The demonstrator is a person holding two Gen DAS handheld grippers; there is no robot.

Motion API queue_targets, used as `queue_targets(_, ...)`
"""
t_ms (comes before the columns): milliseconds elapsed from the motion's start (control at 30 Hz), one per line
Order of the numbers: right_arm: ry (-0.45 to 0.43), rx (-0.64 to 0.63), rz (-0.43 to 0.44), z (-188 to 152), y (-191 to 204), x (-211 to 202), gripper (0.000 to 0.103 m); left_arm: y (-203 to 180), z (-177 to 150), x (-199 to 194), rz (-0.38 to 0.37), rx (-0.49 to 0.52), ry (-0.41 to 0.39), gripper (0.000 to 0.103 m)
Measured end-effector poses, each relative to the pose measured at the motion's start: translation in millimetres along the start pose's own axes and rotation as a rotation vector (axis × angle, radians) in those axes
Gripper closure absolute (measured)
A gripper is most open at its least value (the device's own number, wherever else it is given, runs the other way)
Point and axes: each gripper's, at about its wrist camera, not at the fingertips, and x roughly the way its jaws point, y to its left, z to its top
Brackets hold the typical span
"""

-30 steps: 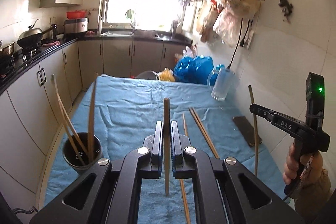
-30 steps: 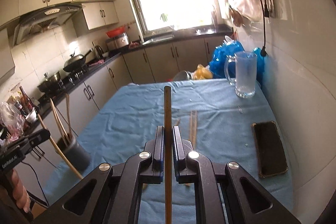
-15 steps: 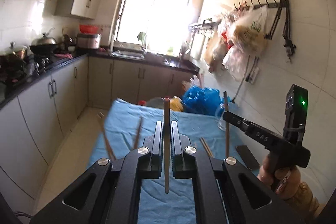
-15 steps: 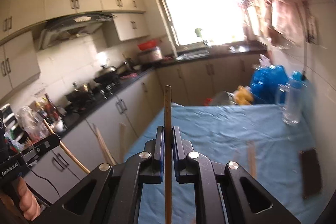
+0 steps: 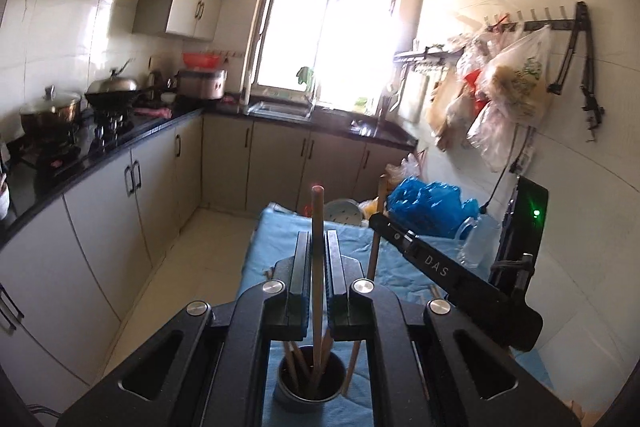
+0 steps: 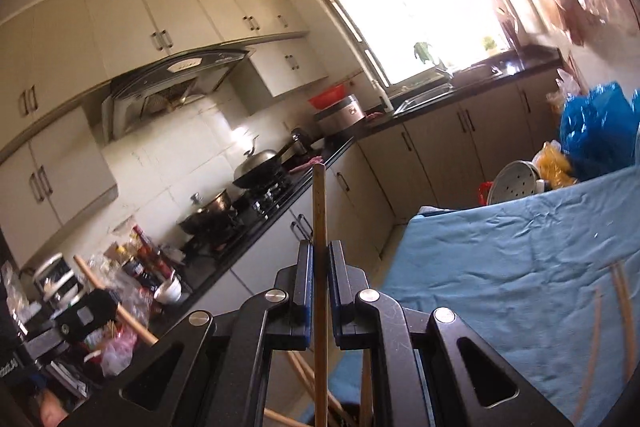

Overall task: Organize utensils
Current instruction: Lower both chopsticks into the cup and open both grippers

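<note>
Each gripper, left gripper (image 5: 318, 259) and right gripper (image 6: 319, 269), has its jaws clenched on one upright chopstick (image 5: 317, 251), poised over the dark holder cup (image 5: 310, 379) on the blue-clothed worktop (image 5: 280, 239), seemingly so both can drop in tip-first.

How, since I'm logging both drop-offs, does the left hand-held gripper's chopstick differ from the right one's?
The left chopstick dips its lower end into the cup; the right chopstick seems to end just outside its rim. The left chopstick's top is rounded; the right chopstick's looks squared. Both are wooden, pinched in the shut left hand-held gripper and right hand-held gripper.
</note>
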Motion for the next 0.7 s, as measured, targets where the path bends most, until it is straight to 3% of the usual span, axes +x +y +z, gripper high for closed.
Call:
queue_targets(200, -0.011, -0.073, -0.075, -22.4, -4.4, 24.3, 0.095, 22.0, -20.4, 46.9, 0.005, -0.051, 0.145, 0.097)
queue_targets(400, 0.024, -0.163, -0.094, -43.8, -2.1, 27.3, 0.094, 23.6, -30.4, 53.1, 0.017, -0.050, 0.145, 0.097)
queue_targets(433, 0.026, -0.180, -0.102, -45.1, 0.1, 26.3, 0.092, 22.5, -30.7, 52.2, 0.024, -0.047, 0.138, 0.097)
queue_targets(567, 0.029, -0.172, -0.106, -44.0, -2.0, 18.8, 0.063, 14.2, -32.1, 46.6, 0.050, -0.022, 0.120, 0.096)
queue_targets(700, 0.020, -0.155, -0.110, -39.1, -8.2, 5.6, 0.063, 6.9, -31.9, 35.8, 0.075, -0.013, 0.090, 0.089)
